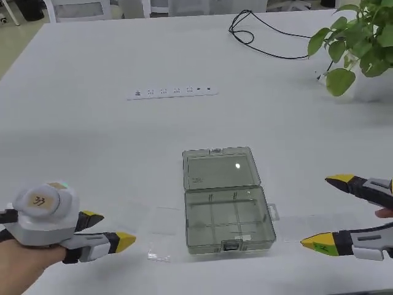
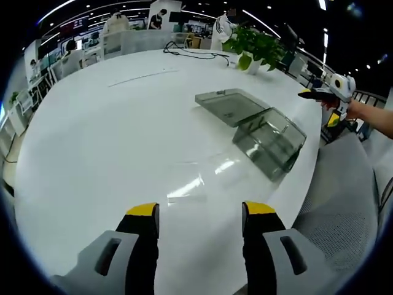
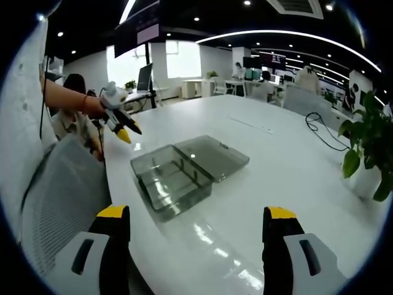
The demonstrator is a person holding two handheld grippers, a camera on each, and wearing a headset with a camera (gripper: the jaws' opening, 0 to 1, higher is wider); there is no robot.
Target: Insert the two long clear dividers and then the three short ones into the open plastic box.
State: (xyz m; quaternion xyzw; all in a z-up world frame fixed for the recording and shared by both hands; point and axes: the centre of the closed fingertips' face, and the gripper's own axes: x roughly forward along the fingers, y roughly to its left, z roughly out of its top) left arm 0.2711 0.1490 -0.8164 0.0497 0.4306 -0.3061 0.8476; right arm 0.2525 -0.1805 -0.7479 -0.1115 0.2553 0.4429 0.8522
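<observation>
Head view. A smoky translucent plastic box is sitting open at the near middle of the white table, its hinged lid lying flat on the far side. Thin upright lines are showing inside the tray; whether they are seated dividers cannot be told. Clear flat dividers are lying on the table just beside the box's left wall, faint against the surface. The left gripper is hovering left of them and the right gripper is hovering right of the box, both released, with yellow-tipped jaws spread and nothing between them. A white power strip, a black cable and a green leafy plant are resting farther back.

Left gripper view. The left gripper is pointing across the dividers toward the box; the right gripper is showing beyond.

Right gripper view. The right gripper is facing the box, with the left gripper beyond it.
</observation>
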